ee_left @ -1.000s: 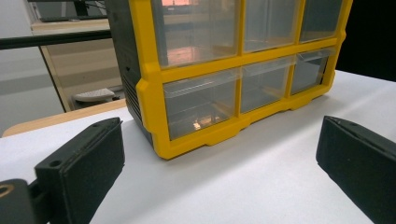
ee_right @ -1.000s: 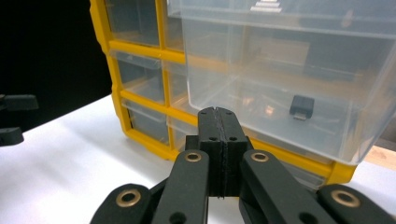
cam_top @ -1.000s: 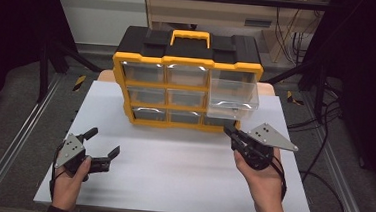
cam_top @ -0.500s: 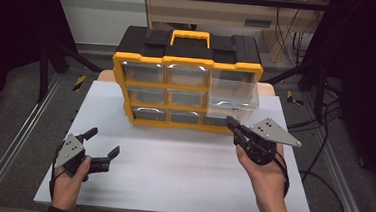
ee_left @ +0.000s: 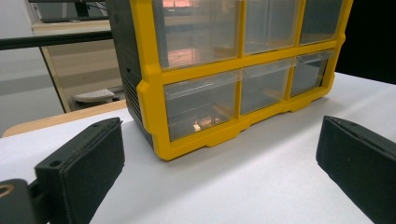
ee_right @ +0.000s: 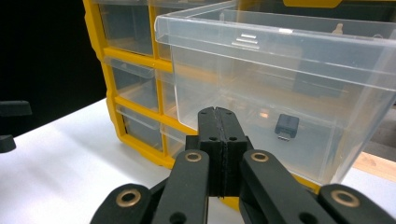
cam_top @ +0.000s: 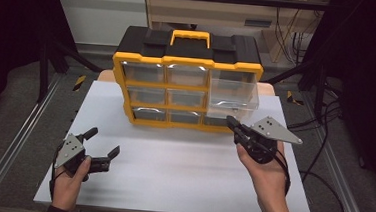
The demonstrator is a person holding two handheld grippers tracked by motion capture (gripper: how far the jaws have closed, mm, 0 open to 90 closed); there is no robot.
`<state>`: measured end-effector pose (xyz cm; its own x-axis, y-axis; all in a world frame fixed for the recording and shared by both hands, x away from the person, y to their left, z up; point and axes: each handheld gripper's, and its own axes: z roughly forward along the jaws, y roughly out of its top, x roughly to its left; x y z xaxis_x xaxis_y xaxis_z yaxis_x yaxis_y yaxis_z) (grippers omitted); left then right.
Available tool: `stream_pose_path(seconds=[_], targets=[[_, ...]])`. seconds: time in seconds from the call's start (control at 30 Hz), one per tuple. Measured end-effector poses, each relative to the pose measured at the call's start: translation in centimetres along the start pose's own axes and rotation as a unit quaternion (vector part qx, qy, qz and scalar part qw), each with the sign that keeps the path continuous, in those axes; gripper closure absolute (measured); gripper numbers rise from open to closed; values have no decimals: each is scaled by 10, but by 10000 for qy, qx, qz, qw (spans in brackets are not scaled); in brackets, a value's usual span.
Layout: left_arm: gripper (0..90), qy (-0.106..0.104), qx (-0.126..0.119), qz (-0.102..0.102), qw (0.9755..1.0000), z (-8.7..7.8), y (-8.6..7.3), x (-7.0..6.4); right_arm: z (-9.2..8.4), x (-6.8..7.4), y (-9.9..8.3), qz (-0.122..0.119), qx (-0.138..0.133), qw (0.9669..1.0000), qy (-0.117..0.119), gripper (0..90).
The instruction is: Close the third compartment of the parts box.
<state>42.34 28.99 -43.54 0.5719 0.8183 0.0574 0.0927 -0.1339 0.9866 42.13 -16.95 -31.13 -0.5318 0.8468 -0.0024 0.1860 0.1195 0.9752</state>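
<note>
A yellow and black drawer cabinet stands at the back of the white tabletop. Its large clear drawer at the upper right is pulled out. In the right gripper view that drawer holds a small dark adapter. My right gripper hovers just in front of the drawer, below its front, jaws shut with nothing between them. Near the table's front left my left gripper is held open and empty, pointing at the cabinet's lower drawers.
Metal frame rails run along both sides of the table. Cables trail off the right side. A wooden shelf unit stands behind the cabinet.
My right gripper has edged slightly toward the open drawer. The left gripper has stayed where it was.
</note>
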Motion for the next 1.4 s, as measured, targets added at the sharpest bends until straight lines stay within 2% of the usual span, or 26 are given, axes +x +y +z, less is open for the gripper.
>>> stream_pose_path(seconds=[0.47, 0.67, 0.87, 1.17, 1.4], targets=[[9, -11, 16, 8, 10000, 0, 0, 0, 0, -2, 4, -42, -106, 9999, -131, 900], [9, 5, -2, -7, 10000, -1, 0, 0, 3, -6, 5, 21, -150, 9997, -196, 900], [9, -10, 8, 7, 10000, 0, 0, -1, 5, -8, 8, -99, -155, 9991, -375, 900], [9, -5, 4, 4, 10000, 0, 0, 0, 10, -7, 12, -167, -182, 9990, -365, 900], [9, -14, 10, 7, 10000, 0, 0, -1, 15, -15, 14, -107, -172, 9989, -434, 900]])
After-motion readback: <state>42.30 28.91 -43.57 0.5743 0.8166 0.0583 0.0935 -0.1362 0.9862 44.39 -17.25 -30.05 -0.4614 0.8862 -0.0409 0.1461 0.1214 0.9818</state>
